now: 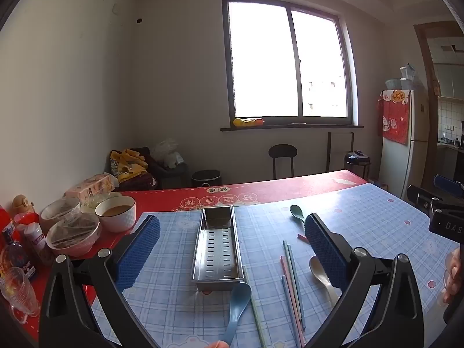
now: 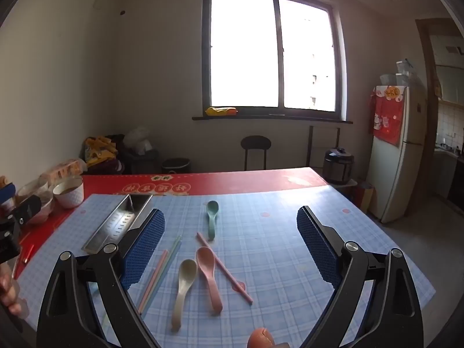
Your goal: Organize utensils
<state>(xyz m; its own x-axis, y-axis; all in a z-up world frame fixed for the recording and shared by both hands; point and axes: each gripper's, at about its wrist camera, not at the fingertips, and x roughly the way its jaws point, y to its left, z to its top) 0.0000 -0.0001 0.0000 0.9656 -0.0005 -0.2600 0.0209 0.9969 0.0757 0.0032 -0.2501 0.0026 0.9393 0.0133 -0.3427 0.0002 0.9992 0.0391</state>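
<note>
Steel tray [image 1: 218, 249] mid-table, spoons [image 2: 206, 272] beside, tools spread

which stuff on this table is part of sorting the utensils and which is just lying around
For the job: metal tray, blue spoon, green spoon, pink spoon, cream spoon, chopsticks, pink chopstick.

Lying about: bowl of soup, covered bowls, glass, bottles, tissue box.
</note>
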